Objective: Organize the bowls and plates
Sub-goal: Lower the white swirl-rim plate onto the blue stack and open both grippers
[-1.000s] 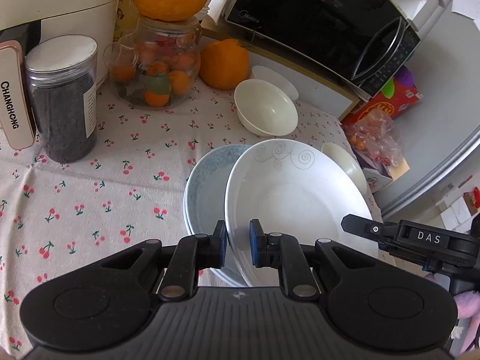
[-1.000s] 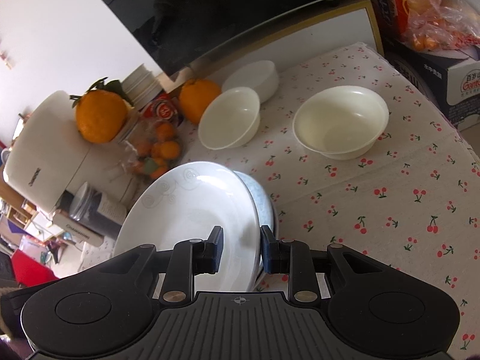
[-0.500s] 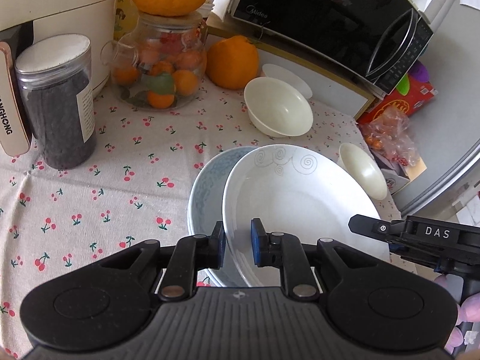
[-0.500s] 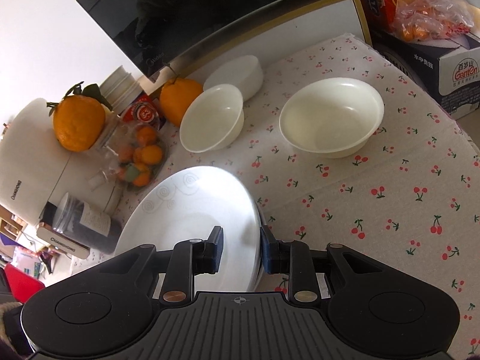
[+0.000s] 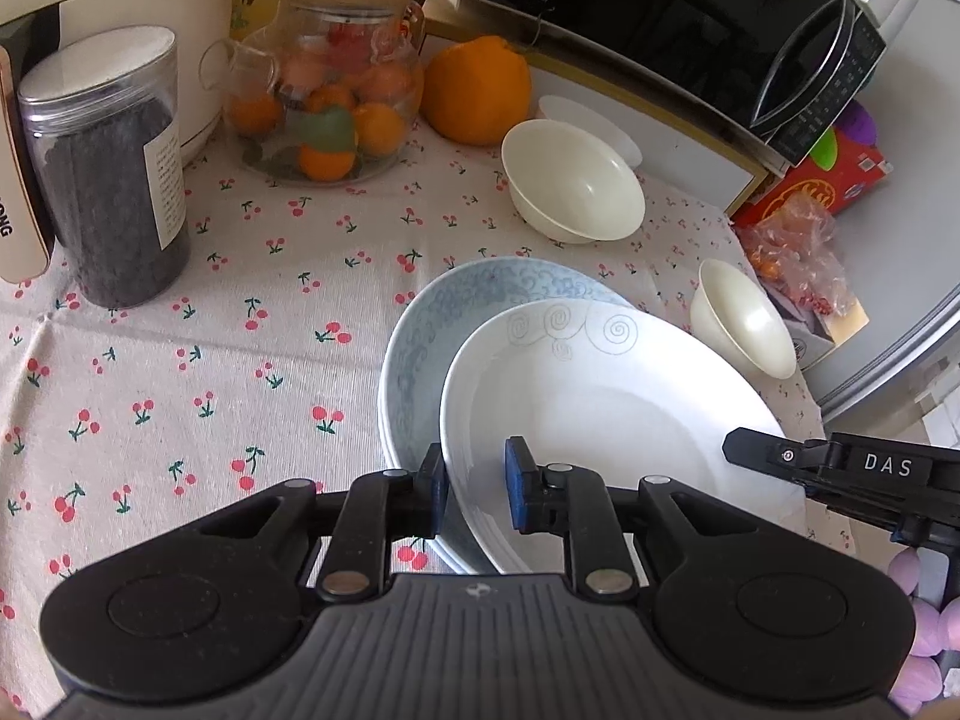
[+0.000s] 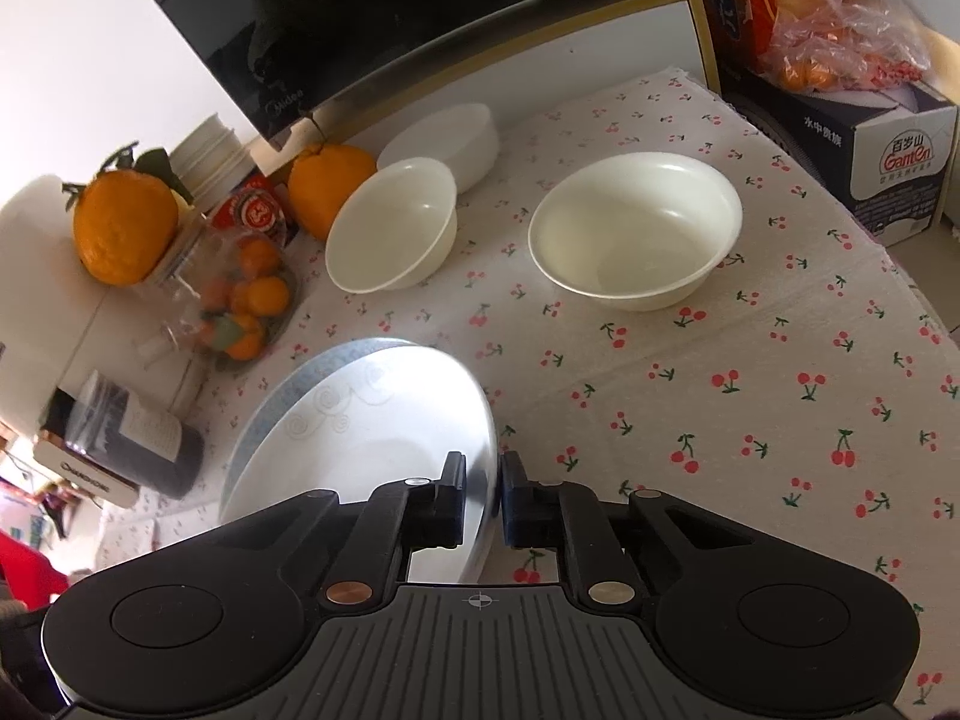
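The white plate (image 5: 606, 408) with grey swirls lies tilted on the blue plate (image 5: 480, 300), which rests on the counter (image 5: 180, 360) with its cherry-print cloth. The left tongs (image 5: 474, 492) straddle the white plate's near rim, one finger outside and one inside, with a gap showing at the inner pad; they are not clamped. The right tongs (image 6: 482, 501) pinch the opposite rim of the white plate (image 6: 372, 438), closed on it. Beyond stand two cream bowls (image 6: 393, 234) (image 6: 636, 231), apart from each other. An orange (image 5: 477, 93), a fruit jar (image 5: 327, 96) and a microwave (image 5: 690, 18) sit at the back.
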{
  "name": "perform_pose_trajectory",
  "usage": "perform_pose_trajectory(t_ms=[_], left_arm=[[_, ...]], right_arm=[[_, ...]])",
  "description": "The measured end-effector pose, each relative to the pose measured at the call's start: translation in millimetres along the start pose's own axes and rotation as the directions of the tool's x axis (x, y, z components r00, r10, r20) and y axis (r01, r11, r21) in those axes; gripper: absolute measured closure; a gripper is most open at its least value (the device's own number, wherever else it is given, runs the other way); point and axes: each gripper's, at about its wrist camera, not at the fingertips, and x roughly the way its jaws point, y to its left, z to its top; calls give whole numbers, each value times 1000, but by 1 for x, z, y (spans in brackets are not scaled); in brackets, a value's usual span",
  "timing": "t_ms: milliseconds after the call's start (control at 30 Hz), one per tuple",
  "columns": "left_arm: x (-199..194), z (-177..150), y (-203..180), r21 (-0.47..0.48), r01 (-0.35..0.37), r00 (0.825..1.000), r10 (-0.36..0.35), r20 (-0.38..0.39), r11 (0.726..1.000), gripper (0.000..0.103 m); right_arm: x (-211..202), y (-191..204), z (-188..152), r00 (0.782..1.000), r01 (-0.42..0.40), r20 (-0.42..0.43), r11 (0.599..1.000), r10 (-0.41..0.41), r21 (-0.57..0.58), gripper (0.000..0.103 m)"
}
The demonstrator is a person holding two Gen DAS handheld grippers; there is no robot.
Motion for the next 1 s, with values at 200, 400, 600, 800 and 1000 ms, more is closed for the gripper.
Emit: perform_pose_trajectory(t_ms=[200,400,600,800,1000], left_arm=[[1,-2,-7,56,-38,999,38,3,998,87],[0,-5,-14,118,-73,997,71,24,990,84],[-9,-10,-23,209,-138,989,122,86,968,81],[-14,-13,-26,234,-168,982,141,126,958,80],[-15,-12,-23,219,-195,976,168,135,956,78]], right_arm=[[-2,1,1,1000,19,16,1000,-19,-18,92],[-3,4,3,999,29,24,999,-28,-43,92],[-1,6,2,999,37,28,998,-36,-58,92],[4,13,0,998,47,32,996,-45,-71,91],[9,21,-1,997,64,36,994,-61,-84,91]])
